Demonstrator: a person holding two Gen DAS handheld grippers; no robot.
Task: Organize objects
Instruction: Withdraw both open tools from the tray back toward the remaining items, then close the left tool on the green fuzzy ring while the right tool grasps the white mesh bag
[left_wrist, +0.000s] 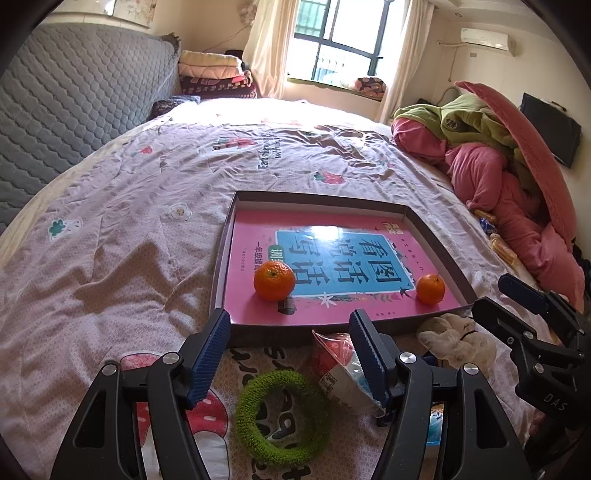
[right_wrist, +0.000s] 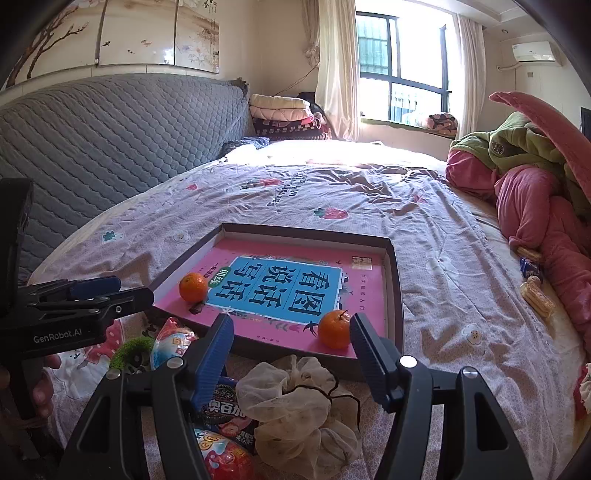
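Two oranges, a larger one (left_wrist: 274, 280) and a smaller one (right_wrist: 334, 328), are seen lying on the pink book inside the shallow tray (left_wrist: 439, 242) on the bed (left_wrist: 122, 221). Both the left tongs (left_wrist: 290, 349) and the right tongs (right_wrist: 291, 354) are held apart, with nothing gripped

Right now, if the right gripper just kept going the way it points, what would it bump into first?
Probably the small orange in the tray: it sits between the open right gripper fingertips, ahead. Depth is unclear; it might catch the tray's near wall first.

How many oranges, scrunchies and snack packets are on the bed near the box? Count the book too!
Tangerines: 2
Scrunchies: 2, green and cream
Snack packets near the tray: 3
Book in the tray: 1
Total: 8
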